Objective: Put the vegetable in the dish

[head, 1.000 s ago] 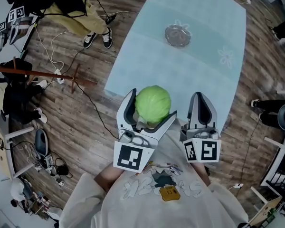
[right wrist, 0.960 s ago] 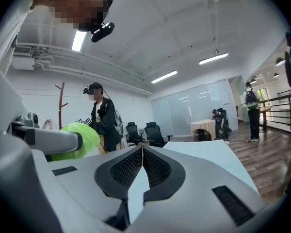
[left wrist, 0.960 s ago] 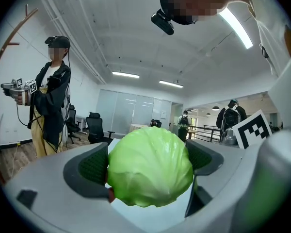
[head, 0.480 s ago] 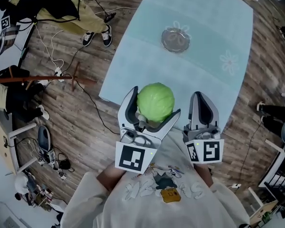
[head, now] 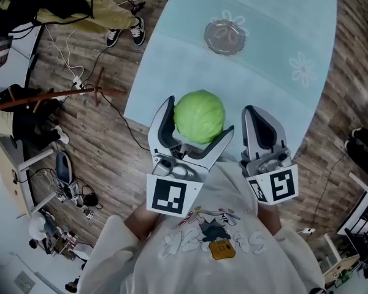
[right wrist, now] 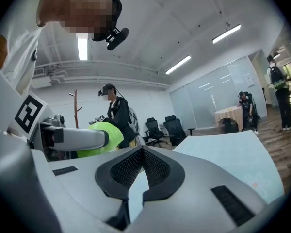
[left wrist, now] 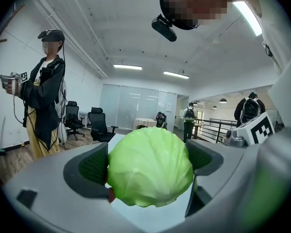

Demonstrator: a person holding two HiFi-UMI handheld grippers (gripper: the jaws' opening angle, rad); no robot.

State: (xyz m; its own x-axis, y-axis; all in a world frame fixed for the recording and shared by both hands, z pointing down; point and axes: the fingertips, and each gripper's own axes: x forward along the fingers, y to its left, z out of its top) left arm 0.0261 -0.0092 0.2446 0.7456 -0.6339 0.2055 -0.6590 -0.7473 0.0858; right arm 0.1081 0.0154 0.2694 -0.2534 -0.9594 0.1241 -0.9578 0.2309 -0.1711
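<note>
Currently logged: 1 carry under way, 2 grippers, 1 vegetable, 1 dish.

Change since 1 second ago: the left gripper (head: 197,122) has edged forward with its load, so the load now overlaps the near end of the pale blue, flower-printed tablecloth (head: 264,90) a little more than it did. The grip looks the same as before. Judgement: the pick-up is done and the transfer has only begun; nearly the whole length of the table still lies between load and target.

Item 1, round pale green cabbage head (head: 200,112): held between the left gripper's 2 jaws, which are spread wide and press on its opposite flanks. It is raised off the table. The surface is smooth and waxy with faint leaf veins, a lighter patch on top and a small reddish spot low on 1 side in the left gripper view. It looks firm and bulky, filling most of the jaw gap.

Item 2, round clear glass dish (head: 224,37): empty, at the far end of the table, well apart from the cabbage.

Item 3, right gripper (head: 260,118): jaws brought together at the tips, nothing between them, held just beside the left gripper.

Surroundings: wooden floor (head: 110,139) with trailing cables.
</note>
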